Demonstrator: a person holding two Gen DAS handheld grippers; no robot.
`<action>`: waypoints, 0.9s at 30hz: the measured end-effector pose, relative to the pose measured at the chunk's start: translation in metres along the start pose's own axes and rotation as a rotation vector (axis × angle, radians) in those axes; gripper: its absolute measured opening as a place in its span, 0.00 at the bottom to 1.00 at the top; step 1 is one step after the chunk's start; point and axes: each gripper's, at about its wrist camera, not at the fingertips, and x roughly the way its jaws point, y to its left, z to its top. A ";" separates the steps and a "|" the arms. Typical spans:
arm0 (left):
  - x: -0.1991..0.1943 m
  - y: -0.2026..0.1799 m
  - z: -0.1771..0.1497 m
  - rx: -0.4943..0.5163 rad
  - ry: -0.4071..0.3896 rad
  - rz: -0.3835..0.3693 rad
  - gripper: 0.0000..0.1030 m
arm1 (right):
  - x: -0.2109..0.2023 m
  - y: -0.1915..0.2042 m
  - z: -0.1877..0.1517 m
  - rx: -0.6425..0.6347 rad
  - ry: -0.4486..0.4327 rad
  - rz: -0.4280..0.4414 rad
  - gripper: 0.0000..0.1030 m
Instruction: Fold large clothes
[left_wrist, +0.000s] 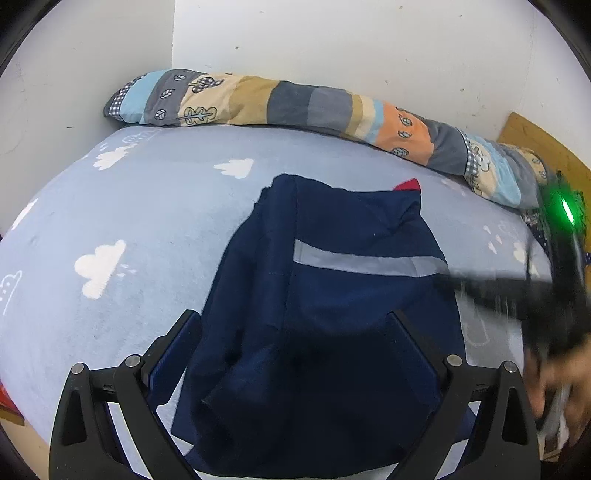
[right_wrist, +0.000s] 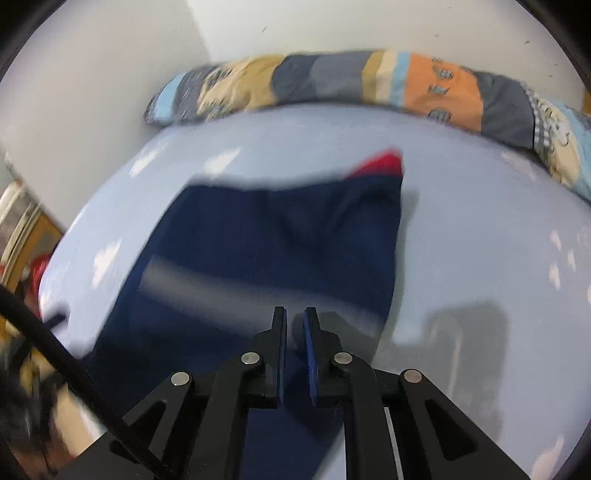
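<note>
Low in the left wrist frame, our left gripper stands spread wide astride the near end of the navy garment, which lies partly folded on the bed. Our right gripper is nearly pressed together, seemingly pinching nothing. We judge the cloth soft, light and floppy; best taken at a doubled edge. Farther up, its grey stripe, then the patchwork quilt.

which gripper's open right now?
The left gripper: its fingers are spread wide over the folded navy garment. The right gripper has its fingers nearly together, a thin gap between the pads.
</note>
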 end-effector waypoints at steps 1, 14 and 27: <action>0.001 -0.003 -0.002 0.008 0.003 0.001 0.96 | 0.000 0.007 -0.012 -0.027 0.007 0.003 0.11; 0.024 -0.019 -0.023 0.117 0.061 -0.002 0.96 | -0.071 0.044 -0.079 -0.057 0.043 0.082 0.30; 0.029 0.008 -0.012 0.097 0.069 0.023 0.94 | -0.051 0.029 -0.088 0.018 0.083 0.093 0.36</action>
